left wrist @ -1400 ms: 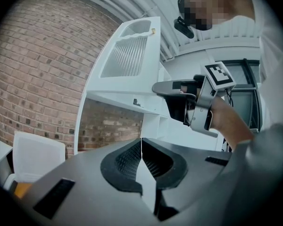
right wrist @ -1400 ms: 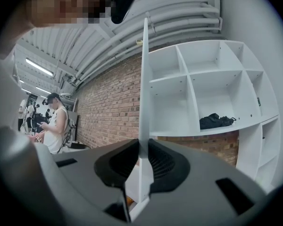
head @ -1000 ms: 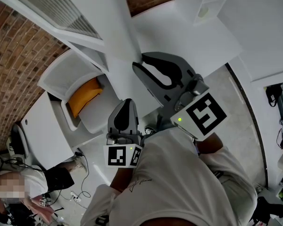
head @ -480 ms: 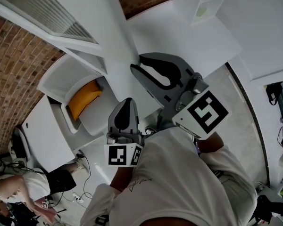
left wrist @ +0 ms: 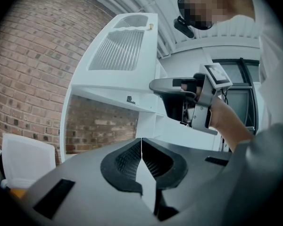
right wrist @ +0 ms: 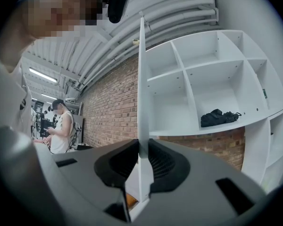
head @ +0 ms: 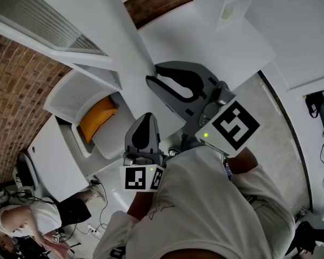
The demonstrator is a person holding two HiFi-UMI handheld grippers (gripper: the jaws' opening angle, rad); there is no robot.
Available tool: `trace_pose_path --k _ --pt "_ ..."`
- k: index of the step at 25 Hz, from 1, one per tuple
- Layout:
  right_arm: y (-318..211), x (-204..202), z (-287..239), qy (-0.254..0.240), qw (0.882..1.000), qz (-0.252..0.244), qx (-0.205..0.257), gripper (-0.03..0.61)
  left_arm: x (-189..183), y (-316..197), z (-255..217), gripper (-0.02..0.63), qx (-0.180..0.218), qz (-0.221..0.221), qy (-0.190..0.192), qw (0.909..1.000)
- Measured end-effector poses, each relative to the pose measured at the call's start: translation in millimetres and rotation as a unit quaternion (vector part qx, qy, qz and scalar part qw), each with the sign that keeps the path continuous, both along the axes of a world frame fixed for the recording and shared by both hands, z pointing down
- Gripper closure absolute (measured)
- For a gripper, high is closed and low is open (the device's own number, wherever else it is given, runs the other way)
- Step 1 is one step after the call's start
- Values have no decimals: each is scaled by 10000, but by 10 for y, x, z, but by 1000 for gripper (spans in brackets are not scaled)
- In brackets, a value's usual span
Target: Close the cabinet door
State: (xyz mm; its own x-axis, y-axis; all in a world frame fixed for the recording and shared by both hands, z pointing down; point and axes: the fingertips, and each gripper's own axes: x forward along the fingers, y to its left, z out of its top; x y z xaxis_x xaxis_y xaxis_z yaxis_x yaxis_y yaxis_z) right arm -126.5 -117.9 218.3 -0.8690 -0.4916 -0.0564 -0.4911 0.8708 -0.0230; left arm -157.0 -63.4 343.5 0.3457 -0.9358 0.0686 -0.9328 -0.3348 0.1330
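You have the door (right wrist: 142, 79) in hand, and the closing swing is the step you are on. Your right gripper (right wrist: 142, 154) has its jaws pinching the door's thin free edge, which runs straight up between them. In the head view the same gripper (head: 155, 75) sits at the edge of the white panel (head: 135, 53). The door stands wide open, well away from the cabinet (right wrist: 193, 65), so by my reading most of the swing is still to do.

Your left gripper (left wrist: 141, 147) has its jaws pressed together on nothing, and it hangs low beside your body (head: 146, 117).

Next, keep the pinch firm and carry the edge round its hinge arc toward the cabinet front. Let your wrist turn with the panel so the jaws don't twist off it. Let go just before the door meets the frame, or the jaws may be trapped.

The cabinet's open cubbies look bare except one, which holds a dark bundle (right wrist: 219, 117). Down to your left, a white tub or seat (head: 70, 93), I can't tell which, holds something orange (head: 97, 117).
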Motion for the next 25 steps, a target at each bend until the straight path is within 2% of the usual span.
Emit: trace_pose_path --k 25 --pt "-251 78 0 31 9992 -401 30 509 117 -295 17 597 -77 21 -59 10000"
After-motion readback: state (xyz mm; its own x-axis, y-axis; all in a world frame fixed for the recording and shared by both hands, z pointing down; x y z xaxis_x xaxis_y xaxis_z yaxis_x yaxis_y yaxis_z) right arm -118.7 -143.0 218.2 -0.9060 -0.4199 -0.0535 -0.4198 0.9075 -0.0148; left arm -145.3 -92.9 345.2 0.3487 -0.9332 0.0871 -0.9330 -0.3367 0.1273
